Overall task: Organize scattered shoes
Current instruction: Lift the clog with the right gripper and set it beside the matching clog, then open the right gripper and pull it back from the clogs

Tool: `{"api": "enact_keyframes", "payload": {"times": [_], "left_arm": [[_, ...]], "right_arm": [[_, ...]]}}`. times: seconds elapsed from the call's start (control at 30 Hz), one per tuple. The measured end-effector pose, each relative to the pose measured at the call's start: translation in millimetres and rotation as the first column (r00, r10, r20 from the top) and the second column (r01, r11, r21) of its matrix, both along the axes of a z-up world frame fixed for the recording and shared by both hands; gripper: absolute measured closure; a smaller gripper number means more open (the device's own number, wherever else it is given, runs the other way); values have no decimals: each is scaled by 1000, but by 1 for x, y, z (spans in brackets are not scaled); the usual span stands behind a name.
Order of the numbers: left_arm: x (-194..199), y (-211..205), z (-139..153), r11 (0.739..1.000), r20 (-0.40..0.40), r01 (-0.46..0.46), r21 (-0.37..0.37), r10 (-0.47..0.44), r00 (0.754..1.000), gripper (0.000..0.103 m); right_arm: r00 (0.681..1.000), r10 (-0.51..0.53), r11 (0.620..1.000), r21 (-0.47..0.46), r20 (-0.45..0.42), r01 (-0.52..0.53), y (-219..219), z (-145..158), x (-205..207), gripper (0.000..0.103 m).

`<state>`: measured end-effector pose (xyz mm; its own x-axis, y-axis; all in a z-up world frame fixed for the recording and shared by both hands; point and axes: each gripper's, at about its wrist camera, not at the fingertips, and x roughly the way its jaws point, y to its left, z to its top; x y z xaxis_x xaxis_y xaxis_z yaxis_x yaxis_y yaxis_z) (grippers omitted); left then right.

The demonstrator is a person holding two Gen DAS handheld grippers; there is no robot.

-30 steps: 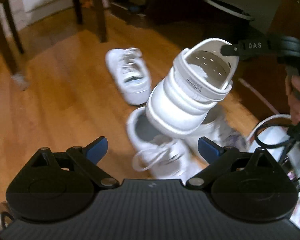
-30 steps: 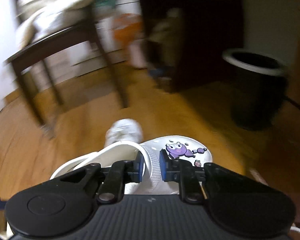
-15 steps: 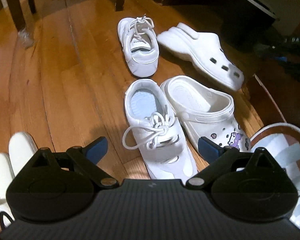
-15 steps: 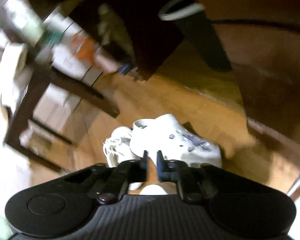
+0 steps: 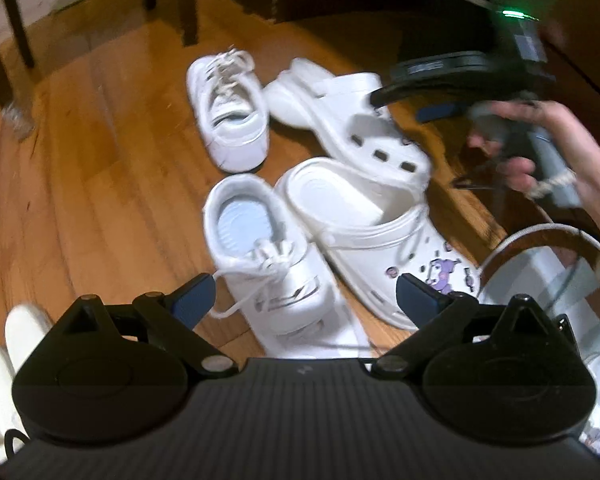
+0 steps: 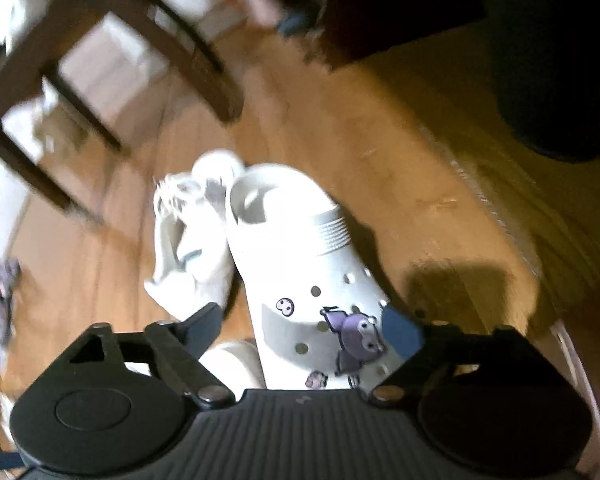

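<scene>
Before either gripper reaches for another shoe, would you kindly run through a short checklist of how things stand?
1. Left gripper open and holding nothing: ok.
2. Right gripper open and holding nothing: ok.
3. Charm clog down on the floor: ok.
4. Plain clog paired with it: not ok, it lies farther off, pointing another way.
5. Near sneaker and far sneaker side by side: not ok, one lies beyond the other.
6. Laces tucked clear: not ok, a loop trails from the near sneaker.

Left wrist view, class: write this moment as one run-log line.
left claw: open, empty | right claw: open over plain clog | charm clog beside near sneaker | far sneaker on floor
</scene>
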<state>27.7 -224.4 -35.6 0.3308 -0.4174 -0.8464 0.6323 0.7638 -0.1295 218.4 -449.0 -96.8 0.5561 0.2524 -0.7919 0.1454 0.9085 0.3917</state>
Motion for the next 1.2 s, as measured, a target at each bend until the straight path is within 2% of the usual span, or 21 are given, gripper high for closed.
{"api": "enact_keyframes", "payload": {"times": [0.17,0.4,0.5,0.53,0.57,0.6,0.67,0.7,0.73,0.77,0.87,0.9,0.93,0.97,1.0,1.03,1.1,1.2], "left_arm": [[-2,-5,-2,1000,-19,26,4,-26,999,5],[-6,-13,-4,998,-46,63,9,-63,997,5],[-8,-16,-5,997,-51,79,15,-78,996,5],[-9,-17,-6,996,-49,85,19,-84,995,5],[-10,-18,-6,996,-48,91,24,-90,995,5],[-11,-19,-6,995,-46,96,28,-95,994,5],[-13,-22,-7,994,-44,108,36,-106,993,5],[-14,-24,-8,993,-47,112,40,-110,993,5],[-15,-25,-8,992,-47,116,44,-114,992,5],[-16,-27,-8,992,-47,120,48,-118,992,5],[-18,-29,-8,990,-38,130,57,-128,991,5],[-18,-29,-8,990,-37,130,60,-128,991,5],[-18,-30,-8,989,-37,131,62,-129,991,5],[-18,-30,-9,989,-36,131,65,-129,991,5],[-18,-30,-9,989,-36,132,67,-130,991,5],[-18,-30,-9,989,-37,128,70,-126,991,5],[-14,-27,-10,992,-43,106,73,-103,994,5],[-9,-23,-11,994,-55,77,74,-73,996,5]], "right_arm": [[997,79,993,-91,-3,-79,12,-14,0,6],[982,186,958,-218,-19,-186,30,-33,0,13],[981,187,908,-372,-45,-191,49,-33,-25,16],[981,186,886,-423,-52,-191,56,-32,-35,20],[983,179,883,-433,-44,-180,56,-31,-42,26],[986,165,893,-419,-38,-166,54,-24,-52,30],[990,137,911,-390,-28,-137,49,-12,-72,51],[992,123,920,-372,-25,-124,46,-6,-82,58],[990,126,943,-303,-55,-137,41,-7,-85,65],[989,127,947,-289,-71,-142,39,-7,-89,65],[989,124,957,-253,-84,-142,30,-4,-96,64],[992,110,972,-200,-59,-120,25,1,-96,64],[995,95,984,-147,-35,-99,19,7,-96,60],[997,77,993,-94,-12,-78,14,13,-96,50],[999,43,997,-72,15,-42,9,16,-93,45],[999,10,999,-50,39,-8,4,19,-90,34],[997,-45,998,-39,56,47,-6,22,-82,30],[997,-66,996,-61,45,68,-5,20,-79,24]]}}
